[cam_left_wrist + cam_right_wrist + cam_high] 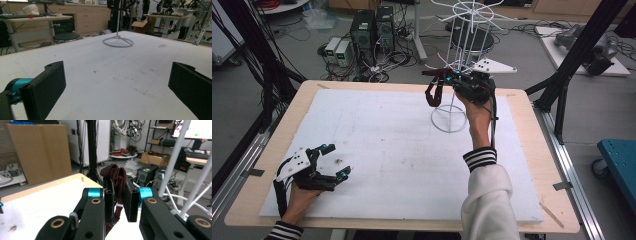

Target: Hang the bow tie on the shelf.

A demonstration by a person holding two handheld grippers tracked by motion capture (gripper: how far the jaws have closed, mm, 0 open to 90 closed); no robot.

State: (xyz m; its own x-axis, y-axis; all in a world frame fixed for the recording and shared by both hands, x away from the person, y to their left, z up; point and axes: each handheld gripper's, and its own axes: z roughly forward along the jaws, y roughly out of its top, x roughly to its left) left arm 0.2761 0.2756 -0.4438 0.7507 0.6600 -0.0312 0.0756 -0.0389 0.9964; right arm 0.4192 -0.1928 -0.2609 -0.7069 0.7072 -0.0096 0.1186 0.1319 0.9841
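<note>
At the lower left of the high view, the left gripper (332, 161) is being rested on the white board (387, 150), its jaws standing wide apart with nothing between them; in the left gripper view, bare board is being seen between the two black pads (47, 87).

Toward the upper middle of the high view, a dark maroon strap (432, 92) is being held up by the right gripper (443, 77), just left of the white wire rack (462, 60), whose ring base (448, 120) is standing on the board. In the right gripper view, the jaws are being kept narrow and pressed on the folded maroon fabric (117, 180), which is rising above the pads and hanging below them.

The step in hand is judged to be the hanging of the strap on one of the rack's arms. For this to be done well, the loop should be kept open and lifted above an arm's tip before being lowered over it; the grip should be kept until the strap is being borne by the wire. Which arm is nearest to the loop cannot be told surely, the thin wires being faint against the floor.
</note>
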